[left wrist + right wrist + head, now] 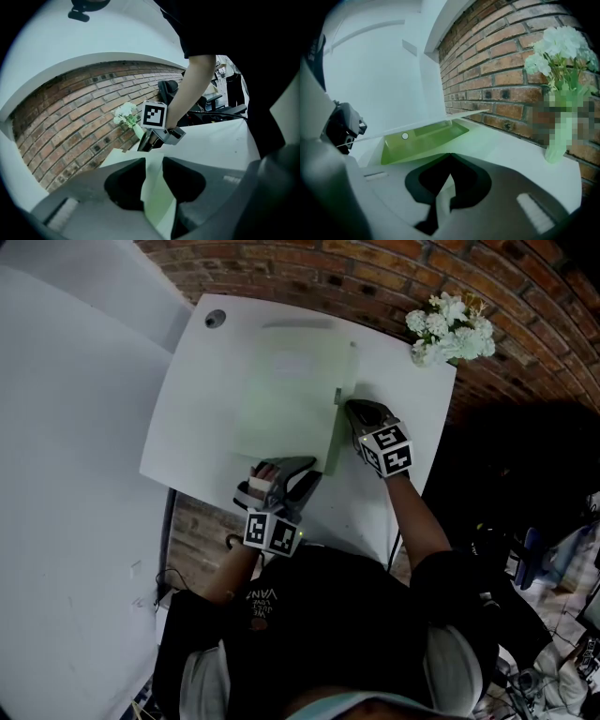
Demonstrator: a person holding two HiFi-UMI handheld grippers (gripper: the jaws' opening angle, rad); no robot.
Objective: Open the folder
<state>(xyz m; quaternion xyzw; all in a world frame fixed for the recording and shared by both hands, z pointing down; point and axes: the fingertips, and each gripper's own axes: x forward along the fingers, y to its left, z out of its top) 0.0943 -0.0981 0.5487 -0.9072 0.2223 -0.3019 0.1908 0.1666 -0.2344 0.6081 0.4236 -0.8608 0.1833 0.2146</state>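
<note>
A pale green translucent plastic folder (281, 390) is laid on the white rectangular table (412, 418); its front cover (335, 442) is lifted along the 3 o'clock edge; the cover's 5 o'clock corner is pinched in the left gripper (302, 472), whose jaws are narrowed on the sheet; the lower leaf (426, 140) is gripped at 3 o'clock by the right gripper (352, 409), jaws nearly together; white flowers (450, 326) are set at 1 o'clock.
</note>
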